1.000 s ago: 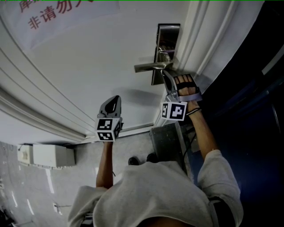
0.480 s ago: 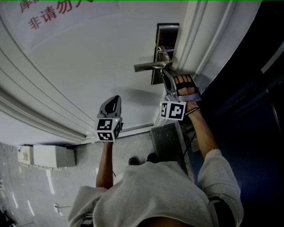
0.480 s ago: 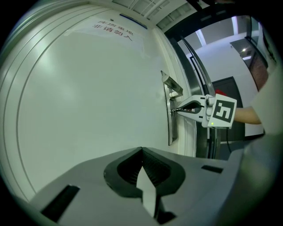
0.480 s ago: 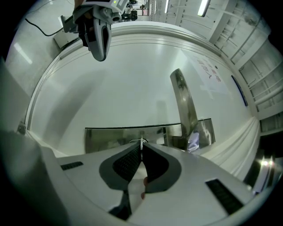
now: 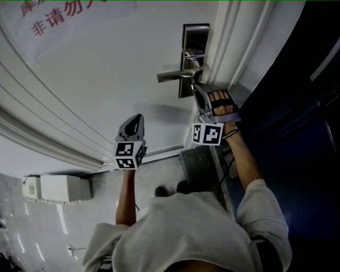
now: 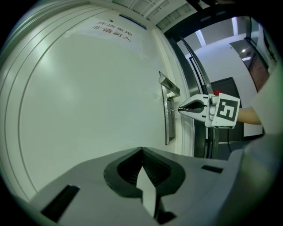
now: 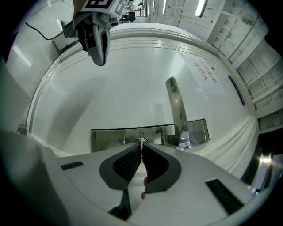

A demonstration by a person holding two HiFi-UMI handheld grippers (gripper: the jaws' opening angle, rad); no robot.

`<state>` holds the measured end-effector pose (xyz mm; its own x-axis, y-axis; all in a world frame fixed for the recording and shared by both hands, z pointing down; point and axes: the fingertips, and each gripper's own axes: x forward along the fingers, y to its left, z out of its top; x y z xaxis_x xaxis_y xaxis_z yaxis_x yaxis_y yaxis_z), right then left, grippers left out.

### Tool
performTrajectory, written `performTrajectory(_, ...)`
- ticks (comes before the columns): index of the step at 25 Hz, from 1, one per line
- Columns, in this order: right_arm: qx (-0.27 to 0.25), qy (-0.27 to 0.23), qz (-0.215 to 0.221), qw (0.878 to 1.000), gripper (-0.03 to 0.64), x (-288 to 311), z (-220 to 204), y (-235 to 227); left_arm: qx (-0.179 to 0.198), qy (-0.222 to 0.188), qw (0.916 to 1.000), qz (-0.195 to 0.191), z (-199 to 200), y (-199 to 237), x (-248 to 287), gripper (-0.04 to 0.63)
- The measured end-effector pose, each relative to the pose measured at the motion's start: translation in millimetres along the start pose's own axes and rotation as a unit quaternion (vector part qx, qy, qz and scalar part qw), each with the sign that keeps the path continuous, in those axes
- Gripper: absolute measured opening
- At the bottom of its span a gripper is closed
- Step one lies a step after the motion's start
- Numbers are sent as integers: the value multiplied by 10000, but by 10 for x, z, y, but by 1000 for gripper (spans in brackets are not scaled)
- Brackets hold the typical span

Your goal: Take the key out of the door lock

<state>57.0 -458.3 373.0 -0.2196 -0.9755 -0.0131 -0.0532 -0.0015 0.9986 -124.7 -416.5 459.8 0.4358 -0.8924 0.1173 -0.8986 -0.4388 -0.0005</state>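
Note:
A steel lock plate [image 5: 192, 50] with a lever handle [image 5: 178, 76] sits on the white door [image 5: 106, 79]. My right gripper [image 5: 195, 86] is at the plate just below the handle. It is shut on the key [image 7: 141, 141], a thin metal sliver at the jaw tips against the plate [image 7: 128, 134]. In the left gripper view the key [image 6: 180, 109] spans the short gap from the right gripper [image 6: 188, 107] to the plate [image 6: 167, 119]; how deep it sits is hidden. My left gripper [image 5: 139, 118] hangs shut and empty, away from the door, low and left of the lock.
A paper notice with red characters [image 5: 69, 16] is stuck on the door. The door frame [image 5: 234, 48] runs close to the right of the lock, with a dark opening beyond. A white box [image 5: 58, 187] lies on the floor, and the person's shoes [image 5: 170, 188] are by the threshold.
The head view has shifted slightly, so the lock sits a little higher and further left in the picture. Both grippers hold about the same places; the right stays shut at the lock.

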Motion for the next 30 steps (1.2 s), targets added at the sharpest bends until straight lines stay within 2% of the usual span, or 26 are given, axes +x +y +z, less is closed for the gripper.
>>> performTrajectory(10,322,-93,-18,9994,29,-207,18,-10,34,-19,10000,-64,35,-105,-35,17)
performTrajectory(13,871,-128,43,9961,29,-258,8,-11,46,-30,10000,-41,41,-101,-53,17)
performTrajectory(15,1511,-134,90,9884,30,-305,-13,-25,56,-34,10000,-30,41,-97,-63,16)
performTrajectory(19,2858,-157,212,9579,29,-391,-83,-16,54,-40,10000,-13,43,-96,-71,17)
performTrajectory(23,3783,-127,355,9249,30,-459,-157,87,59,-35,10000,-13,50,-103,-66,17)
performTrajectory(25,4353,-113,414,8993,29,-502,-205,159,61,-36,10000,-3,54,-106,-76,17)
performTrajectory(30,5753,-148,403,8168,30,-626,-372,299,48,-31,10000,52,48,-69,-99,17)
